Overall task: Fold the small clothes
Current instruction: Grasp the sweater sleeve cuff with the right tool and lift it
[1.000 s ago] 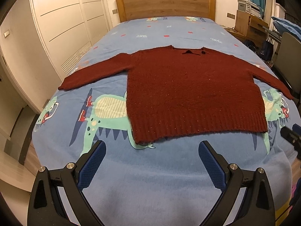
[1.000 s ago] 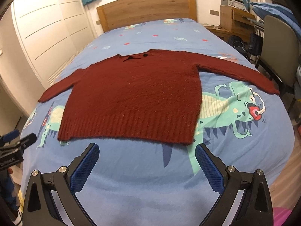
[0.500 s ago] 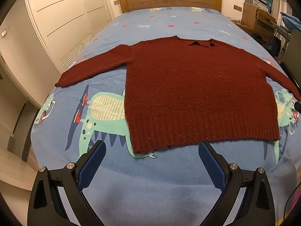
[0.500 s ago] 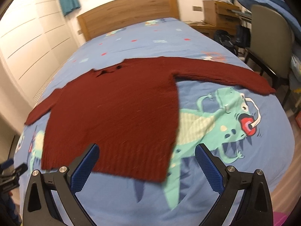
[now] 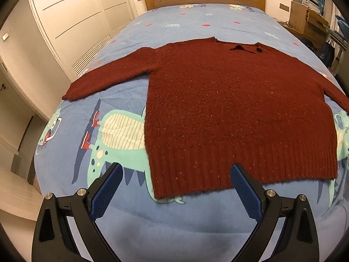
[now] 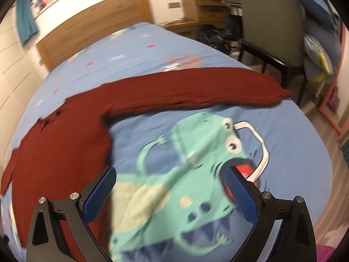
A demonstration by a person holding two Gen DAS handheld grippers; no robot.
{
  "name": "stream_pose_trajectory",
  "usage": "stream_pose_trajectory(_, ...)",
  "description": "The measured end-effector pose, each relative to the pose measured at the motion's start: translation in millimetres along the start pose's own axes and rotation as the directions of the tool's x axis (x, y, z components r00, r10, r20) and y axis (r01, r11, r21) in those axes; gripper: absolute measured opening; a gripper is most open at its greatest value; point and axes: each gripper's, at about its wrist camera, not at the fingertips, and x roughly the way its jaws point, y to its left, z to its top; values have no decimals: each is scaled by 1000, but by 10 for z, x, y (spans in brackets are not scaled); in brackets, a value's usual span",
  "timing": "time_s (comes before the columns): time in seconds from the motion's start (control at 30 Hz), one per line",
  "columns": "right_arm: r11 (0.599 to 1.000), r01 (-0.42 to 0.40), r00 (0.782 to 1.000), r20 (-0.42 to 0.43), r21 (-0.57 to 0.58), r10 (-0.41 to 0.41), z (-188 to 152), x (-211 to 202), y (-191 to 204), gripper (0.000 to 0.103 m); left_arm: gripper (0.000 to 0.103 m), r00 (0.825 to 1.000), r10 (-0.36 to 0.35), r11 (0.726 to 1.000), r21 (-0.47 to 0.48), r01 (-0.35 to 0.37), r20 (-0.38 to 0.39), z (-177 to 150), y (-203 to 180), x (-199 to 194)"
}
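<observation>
My left gripper hangs spread over the sweater hem on the bed, right gripper spread too, its sleeve at 12 o'clock

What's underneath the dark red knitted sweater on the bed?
The dark red knitted sweater lies flat on a blue bedspread printed with green dinosaurs; the prints run under its body, and the covered parts cannot be seen.

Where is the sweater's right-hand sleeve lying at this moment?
In the right wrist view the sleeve of the dark red sweater stretches flat across the dinosaur bedspread, its cuff near the bed edge by the chair.
</observation>
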Motion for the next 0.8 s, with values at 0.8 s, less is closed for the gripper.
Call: stream_pose_trajectory(0.8, 715, -168, 984, 153, 679, 86, 635, 675, -2098, 80, 97, 997, 61, 998, -10, -62, -54, 320, -6, 316)
